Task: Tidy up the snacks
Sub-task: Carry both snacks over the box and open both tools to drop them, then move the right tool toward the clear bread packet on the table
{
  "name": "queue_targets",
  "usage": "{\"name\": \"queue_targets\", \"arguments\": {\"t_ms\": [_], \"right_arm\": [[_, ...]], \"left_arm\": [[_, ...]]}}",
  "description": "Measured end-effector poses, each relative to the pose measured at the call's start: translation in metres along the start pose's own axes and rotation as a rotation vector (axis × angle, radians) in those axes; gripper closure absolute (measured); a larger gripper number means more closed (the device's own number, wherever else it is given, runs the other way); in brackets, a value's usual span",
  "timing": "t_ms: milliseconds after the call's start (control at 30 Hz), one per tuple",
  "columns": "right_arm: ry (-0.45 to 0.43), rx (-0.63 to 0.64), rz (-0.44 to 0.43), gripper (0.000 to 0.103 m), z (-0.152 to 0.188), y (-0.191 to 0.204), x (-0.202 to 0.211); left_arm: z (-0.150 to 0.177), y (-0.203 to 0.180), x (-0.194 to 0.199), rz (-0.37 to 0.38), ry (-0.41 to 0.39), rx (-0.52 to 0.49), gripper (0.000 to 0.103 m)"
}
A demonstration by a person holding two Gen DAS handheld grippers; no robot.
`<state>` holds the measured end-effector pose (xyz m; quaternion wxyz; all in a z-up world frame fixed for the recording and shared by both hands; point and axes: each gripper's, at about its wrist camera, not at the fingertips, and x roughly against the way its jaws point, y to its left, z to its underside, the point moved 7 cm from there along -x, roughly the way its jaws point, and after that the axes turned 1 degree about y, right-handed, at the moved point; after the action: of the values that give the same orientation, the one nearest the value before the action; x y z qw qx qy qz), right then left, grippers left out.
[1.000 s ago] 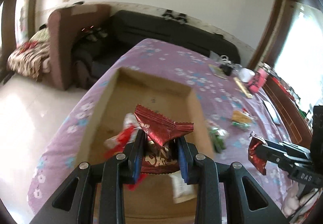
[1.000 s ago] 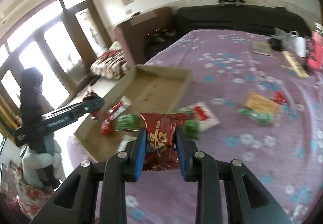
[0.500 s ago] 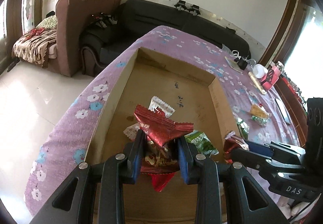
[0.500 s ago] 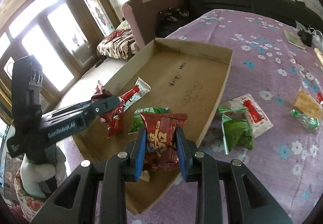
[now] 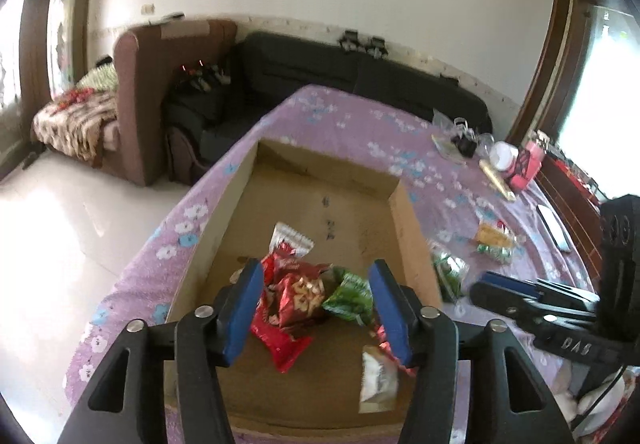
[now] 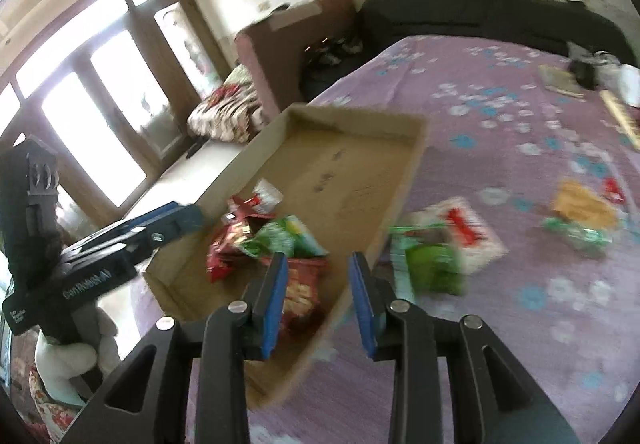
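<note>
A shallow cardboard tray (image 5: 408, 219) (image 6: 404, 179) lies on the purple flowered tablecloth. In it lie red snack packets (image 5: 296, 292) (image 6: 224, 252), a green packet (image 5: 352, 296) (image 6: 284, 236) and a white one (image 5: 378, 376). My left gripper (image 5: 316, 308) is open and empty above the red packets. My right gripper (image 6: 318, 300) is open and empty over the tray's near right corner, with a dark red packet (image 6: 300, 292) lying just below it. Each gripper shows in the other's view: the right one in the left wrist view (image 5: 532, 296), the left one in the right wrist view (image 6: 120, 244).
Outside the tray on the cloth lie green packets (image 6: 432, 264) (image 5: 450, 272), a white and red packet (image 6: 468, 228) and a yellow one (image 6: 580, 203) (image 5: 494, 236). Bottles and small items (image 5: 516, 163) stand at the table's far right. A black sofa (image 5: 360, 79) and brown armchair (image 5: 140, 91) stand behind.
Both grippers have opened and let go of their red snack packets, which now lie in the tray. Both grippers have drawn back a little.
</note>
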<state>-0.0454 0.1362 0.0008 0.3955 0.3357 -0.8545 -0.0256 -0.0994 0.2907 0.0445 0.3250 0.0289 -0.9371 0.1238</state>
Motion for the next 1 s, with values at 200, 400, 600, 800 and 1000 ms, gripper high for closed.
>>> {"name": "queue_targets", "arguments": {"t_ms": [200,400,600,800,1000], "right_arm": [[-0.073,-0.16,0.133,0.066,0.015,-0.092,0.054],[-0.161,-0.346,0.179,0.066,0.055,-0.153,0.101],[-0.23,-0.427,0.237,0.065,0.083,-0.18,0.145],[-0.243,-0.431,0.244,0.062,0.092,-0.188,0.157],[-0.241,-0.424,0.229,0.062,0.092,-0.186,0.155]], "left_arm": [[0.003,-0.035,0.005,-0.013,-0.063,-0.012,0.037],[0.019,-0.093,0.006,0.118,-0.039,-0.042,0.019],[0.044,-0.175,0.004,0.304,0.043,-0.15,0.007],[0.066,-0.217,0.006,0.35,0.083,-0.233,0.007],[0.07,-0.224,0.01,0.367,0.085,-0.243,0.007]]}}
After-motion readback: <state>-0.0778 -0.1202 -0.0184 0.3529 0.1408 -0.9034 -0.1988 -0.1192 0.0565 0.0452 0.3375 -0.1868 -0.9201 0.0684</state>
